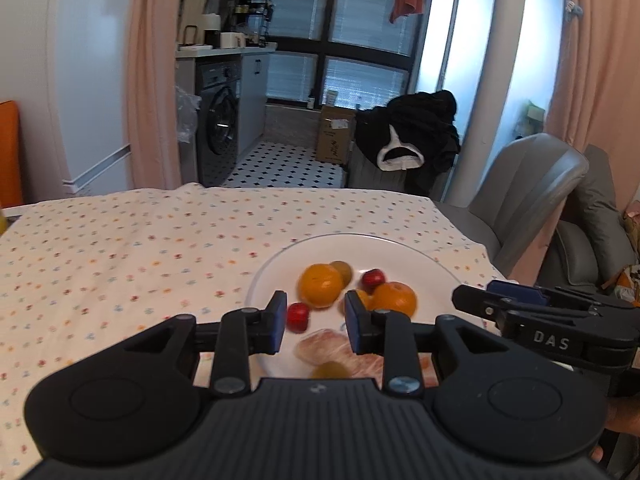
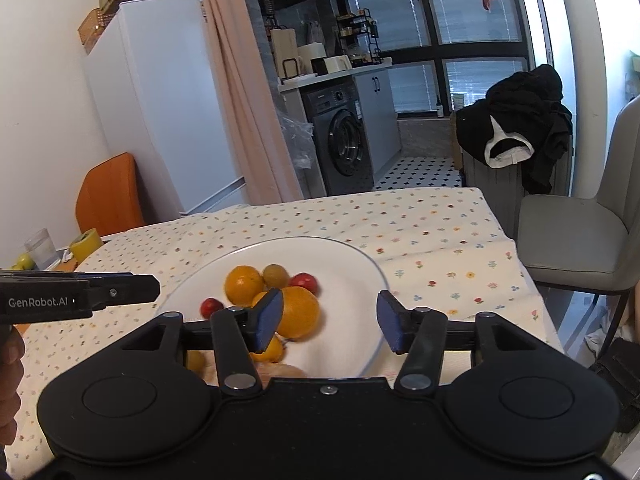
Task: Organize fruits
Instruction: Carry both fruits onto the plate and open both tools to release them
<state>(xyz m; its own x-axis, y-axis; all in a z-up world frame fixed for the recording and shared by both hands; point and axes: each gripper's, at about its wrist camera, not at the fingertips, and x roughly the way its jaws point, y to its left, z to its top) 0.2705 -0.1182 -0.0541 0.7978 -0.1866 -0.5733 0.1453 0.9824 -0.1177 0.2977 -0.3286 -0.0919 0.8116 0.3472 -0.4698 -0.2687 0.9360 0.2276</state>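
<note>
Fruits (image 1: 320,290) heaped on plate (image 1: 420,256), seemingly untouched.

On the one glass plate (image 1: 420,252) lie two large oranges (image 1: 320,290), side by side near its middle. Two small red fruits (image 1: 298,317) sit there too, one at the plate's left edge beside the oranges, one behind them. Two small greenish-brown fruits (image 1: 343,271) show, one at the back of the plate, one at its near rim. One pale peeled piece (image 1: 328,346) lies at the plate's near side.
</note>
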